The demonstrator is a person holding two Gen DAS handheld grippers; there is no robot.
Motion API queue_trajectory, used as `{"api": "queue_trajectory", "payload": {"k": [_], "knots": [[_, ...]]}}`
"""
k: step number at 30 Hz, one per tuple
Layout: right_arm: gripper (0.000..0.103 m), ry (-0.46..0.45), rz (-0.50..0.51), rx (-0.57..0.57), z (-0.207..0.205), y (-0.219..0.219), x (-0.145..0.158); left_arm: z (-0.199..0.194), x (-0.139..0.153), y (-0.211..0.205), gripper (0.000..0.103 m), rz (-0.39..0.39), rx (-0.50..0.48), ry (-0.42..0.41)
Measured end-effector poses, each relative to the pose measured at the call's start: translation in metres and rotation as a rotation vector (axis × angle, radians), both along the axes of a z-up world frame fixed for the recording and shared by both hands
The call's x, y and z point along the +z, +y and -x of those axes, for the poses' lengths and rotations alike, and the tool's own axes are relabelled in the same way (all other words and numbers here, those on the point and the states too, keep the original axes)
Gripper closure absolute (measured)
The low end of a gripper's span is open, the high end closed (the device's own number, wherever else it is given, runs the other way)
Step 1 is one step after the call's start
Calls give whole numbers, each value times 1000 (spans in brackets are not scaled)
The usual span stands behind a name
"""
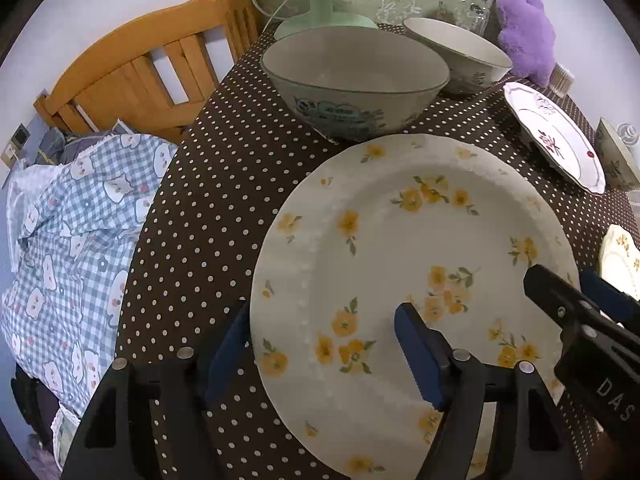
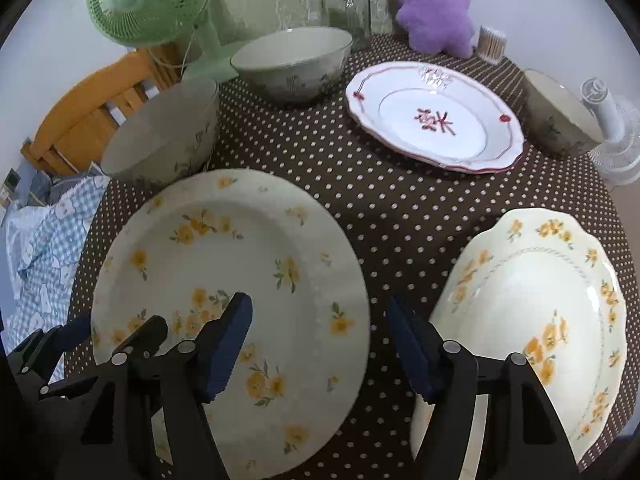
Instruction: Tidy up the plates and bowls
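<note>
While both tools point steeply down at the table [image 1: 224, 184], the left wrist view shows the left hand-held gripper [image 1: 320, 344] straddling the near-left rim of the big plate [image 1: 400, 248] — one blue pad outside the rim over the dotted cloth, the other over the plate's face, neither pressing, so the jaws stand apart and grasp nothing. Its grip line runs across the rim, which suits an edge pinch. The right tool's tip pokes in at the right, over the same plate. Beyond the plate sit a wide bowl [image 1: 356, 80] and a second bowl [image 1: 460, 52] behind it, both apparently empty. From the right wrist view, the right hand-held gripper [image 2: 320, 344] is likewise released: its left pad hovers over the big plate's right part, its right pad over the bare cloth between that plate and the scalloped plate [image 2: 540, 320], so the big plate's right rim lies between the pads. Judging by this, both hands are about equally near the big plate, one on each side — it looks like a two-handed lift. A red-trimmed plate [image 2: 436, 116] lies well apart at the back, empty, with a third bowl [image 2: 560, 116] at far right.
</note>
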State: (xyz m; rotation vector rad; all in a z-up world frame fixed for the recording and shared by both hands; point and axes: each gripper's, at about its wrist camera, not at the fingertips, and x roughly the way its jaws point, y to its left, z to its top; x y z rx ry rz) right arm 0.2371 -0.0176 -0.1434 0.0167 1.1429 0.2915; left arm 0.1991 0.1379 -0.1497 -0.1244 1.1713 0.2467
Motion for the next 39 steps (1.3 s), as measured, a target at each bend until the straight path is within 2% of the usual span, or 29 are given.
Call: {"api": "queue_trajectory", "payload": {"k": [11,18,27,39], "knots": [[46,44,33,14,-11,9,-14,-9,-3,5,32,9,-8,-11],[45,52,32,1,-13,10,-15,-8,-4,3,33,-9,-32,-44],[45,87,51,-4,-2,6,-12,2,0,1,37,14,-40,5],[45,62,63,-41,23,-9,13,20,22,-12,39,25,-93,-7]]}}
